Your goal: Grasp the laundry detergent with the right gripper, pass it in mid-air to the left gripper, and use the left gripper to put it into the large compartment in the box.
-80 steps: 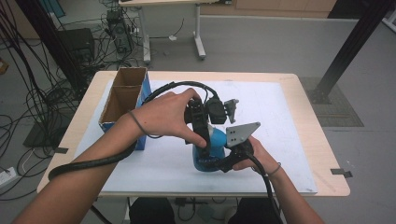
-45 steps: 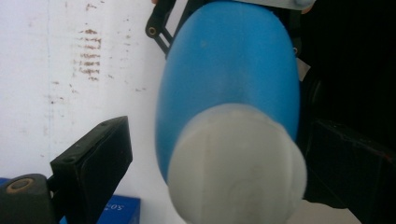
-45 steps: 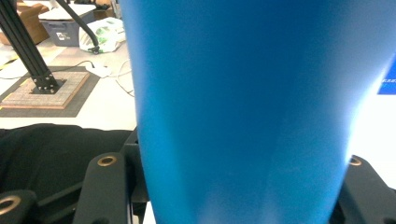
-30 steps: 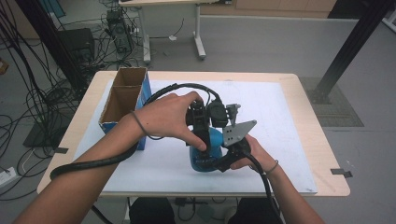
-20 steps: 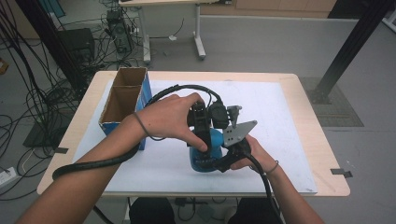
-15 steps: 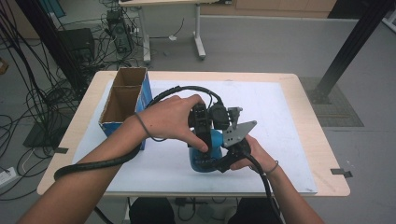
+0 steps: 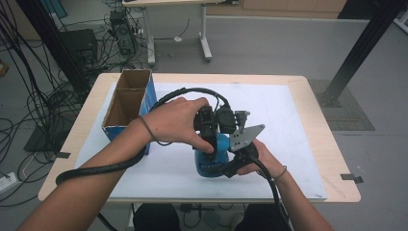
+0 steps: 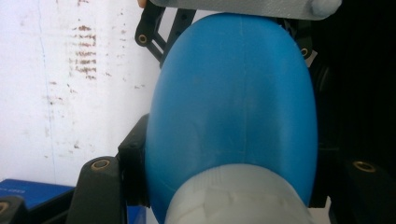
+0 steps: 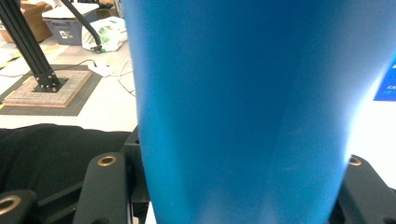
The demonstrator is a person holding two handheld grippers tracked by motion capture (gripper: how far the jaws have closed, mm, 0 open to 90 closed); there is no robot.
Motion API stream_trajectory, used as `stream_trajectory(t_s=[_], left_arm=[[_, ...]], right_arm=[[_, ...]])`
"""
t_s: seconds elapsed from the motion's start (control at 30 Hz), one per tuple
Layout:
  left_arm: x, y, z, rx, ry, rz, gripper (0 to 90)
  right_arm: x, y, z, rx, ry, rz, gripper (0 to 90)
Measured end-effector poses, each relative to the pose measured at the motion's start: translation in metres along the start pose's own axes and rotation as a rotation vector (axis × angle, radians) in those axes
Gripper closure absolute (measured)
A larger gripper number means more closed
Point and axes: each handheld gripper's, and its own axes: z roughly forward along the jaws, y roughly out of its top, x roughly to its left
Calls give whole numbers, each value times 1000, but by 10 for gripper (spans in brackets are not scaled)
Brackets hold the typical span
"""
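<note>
Blue bottle (image 7: 211,161) (whitish neck) clamped between both tongs.

The bottle (image 7: 211,161) stands mid-table (image 7: 308,120), apparently on the mat (image 7: 284,110), with the box (image 7: 126,103) at its left.

Both hands meet near the middle of the white sheet (image 7: 288,125) on the wooden table (image 7: 317,130). The left gripper (image 7: 208,129) comes down onto the top of a blue bottle (image 7: 211,161), while the right gripper (image 7: 240,144) presses against its right side. An open cardboard box (image 7: 126,103) with blue sides stands at the left.
</note>
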Motion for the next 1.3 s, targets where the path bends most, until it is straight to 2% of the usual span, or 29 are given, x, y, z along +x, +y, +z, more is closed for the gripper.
stream_trajectory(t_s=[0.27,1.3], left_arm=[[-1,3,-1,15,7,-8,375],[-2,2,-2,17,10,-22,373]], right_arm=[[-1,1,1,-2,2,-2,413],[-1,2,3,-7,3,-5,413]])
